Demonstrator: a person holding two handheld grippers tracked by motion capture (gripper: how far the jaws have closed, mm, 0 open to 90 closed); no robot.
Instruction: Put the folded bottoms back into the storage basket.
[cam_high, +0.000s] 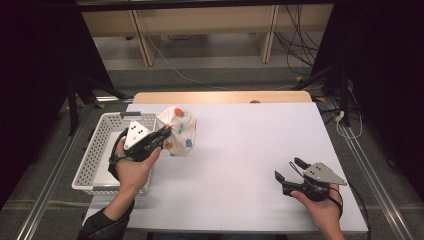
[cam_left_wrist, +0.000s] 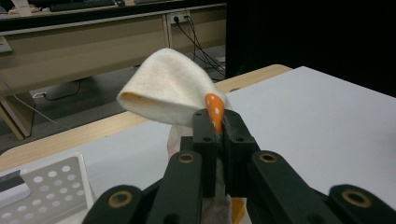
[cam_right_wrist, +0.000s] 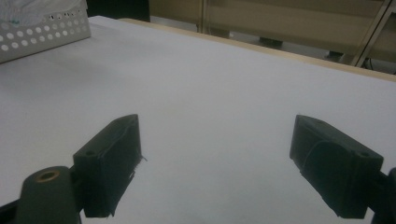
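Left gripper view: cloth pinched and hanging, looks easy to lose

Left gripper view first, starting at the left gripper (cam_left_wrist: 215, 126): jaws squeezed together on a fold of the printed cloth (cam_left_wrist: 170, 88), orange patch poking up right between them. Rest of the fabric balloons up and over in a soft cream curl, then sags down under the jaws. Held up off the white table (cam_left_wrist: 327, 116), just beside the perforated white basket (cam_left_wrist: 46, 186).

Same story from the high view: left gripper (cam_high: 164, 132) clamped on the cloth (cam_high: 181, 131), which dangles at the basket's (cam_high: 92, 155) right edge, partly over the table (cam_high: 250, 150).

Handling guess: very light, totally floppy, nothing fragile about it. Won't keep any shape, so will swing and drape wherever the hand goes. Thin pinch like this could slip out if yanked. Best bet probably a bunched fold or a hem or corner, with a second grab on the far edge to spread it.

Right gripper (cam_high: 289, 172) sits low near the table's right front, well apart from the cloth. Right gripper view shows its jaws spread wide, nothing between them but bare table
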